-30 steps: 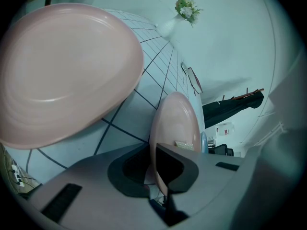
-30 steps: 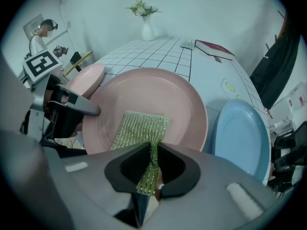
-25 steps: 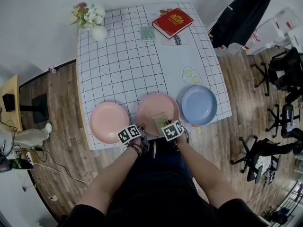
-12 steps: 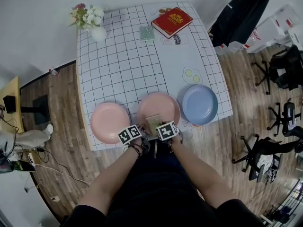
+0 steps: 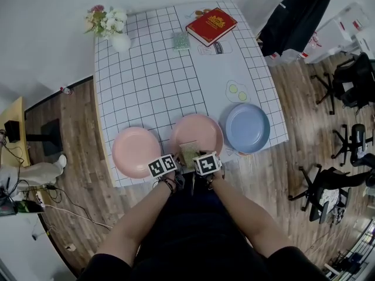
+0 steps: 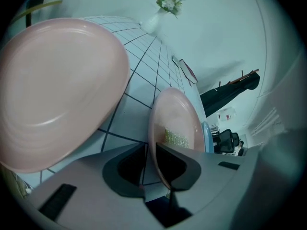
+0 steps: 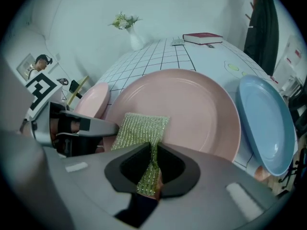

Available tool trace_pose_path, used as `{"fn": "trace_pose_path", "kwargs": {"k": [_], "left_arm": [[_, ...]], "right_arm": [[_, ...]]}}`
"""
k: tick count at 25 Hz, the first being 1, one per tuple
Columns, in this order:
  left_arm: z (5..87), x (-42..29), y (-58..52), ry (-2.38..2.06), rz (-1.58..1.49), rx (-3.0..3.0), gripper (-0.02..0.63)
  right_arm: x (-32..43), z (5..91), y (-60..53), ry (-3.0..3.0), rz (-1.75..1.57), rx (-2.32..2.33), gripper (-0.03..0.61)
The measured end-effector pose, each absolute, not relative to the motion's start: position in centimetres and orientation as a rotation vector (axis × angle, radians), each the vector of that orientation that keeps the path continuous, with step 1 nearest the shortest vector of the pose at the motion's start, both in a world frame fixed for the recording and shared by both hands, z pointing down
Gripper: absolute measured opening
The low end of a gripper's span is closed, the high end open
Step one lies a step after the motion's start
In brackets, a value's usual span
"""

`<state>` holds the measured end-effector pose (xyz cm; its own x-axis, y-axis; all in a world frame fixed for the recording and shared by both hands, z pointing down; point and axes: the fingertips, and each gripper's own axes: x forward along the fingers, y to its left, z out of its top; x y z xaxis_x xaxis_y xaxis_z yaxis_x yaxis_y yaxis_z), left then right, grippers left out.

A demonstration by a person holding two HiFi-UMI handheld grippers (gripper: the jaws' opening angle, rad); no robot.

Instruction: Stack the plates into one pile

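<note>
Head view looks down on a bench (image 5: 146,81) under a grid cloth, with three plates in a row along its near edge, none stacked. The left plate (image 5: 136,151) is pink, the middle plate (image 5: 199,130) is pink too, and the blue plate (image 5: 247,128) lies at the right. The middle and blue plates lie just beside each other; the left plate sits slightly apart from the middle one. A green sponge (image 5: 189,152) rests on the near part of the middle plate. At the far end stand a vase of flowers (image 5: 111,25) and a red book (image 5: 212,26).

Both grippers are side by side at the near rim of the middle plate.

Left gripper view shows the left gripper (image 6: 150,152) astride that rim. Its fingers (image 6: 122,178) have just been opening and are now spread. The rim passes between them, with a sliver of cloth showing between it and the left finger, so the grip is loose. The left plate fills that view's left side.

Right gripper view shows the right gripper (image 7: 152,150) with its fingers (image 7: 175,169) pinching the sponge's near edge. The rest of the sponge lies forward on the middle plate, with the left gripper close by at the left.
</note>
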<state>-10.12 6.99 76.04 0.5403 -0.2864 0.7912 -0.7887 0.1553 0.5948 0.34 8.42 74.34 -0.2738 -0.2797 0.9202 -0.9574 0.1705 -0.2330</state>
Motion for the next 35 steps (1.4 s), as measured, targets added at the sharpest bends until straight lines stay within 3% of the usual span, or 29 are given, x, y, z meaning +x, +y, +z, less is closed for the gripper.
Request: {"fn": "trace_pose_path", "kwargs": {"k": [7, 17, 22, 29, 35], "left_arm": [[73.8, -10.8, 7.4, -0.99, 0.542, 1.508, 0.109], [67.6, -13.0, 5.6, -1.052, 0.52, 1.715, 0.109], [62.5, -13.8, 2.9, -1.134, 0.464, 1.902, 0.0], [52.5, -12.2, 0.3, -1.171, 0.295, 2.233, -0.005], [49.6, -8.0, 0.1, -1.086, 0.234, 2.33, -0.005]], "right_arm": [[1.6, 72.6, 7.9, -1.717, 1.109, 1.259, 0.054], [3.7, 67.7, 6.0, -1.814, 1.034, 1.396, 0.054], [5.0, 63.5, 4.8, -1.87, 0.989, 1.493, 0.052], [6.6, 56.7, 4.9, -1.962, 0.933, 1.629, 0.052], [9.4, 52.4, 5.9, -1.968, 0.848, 1.779, 0.052]]}}
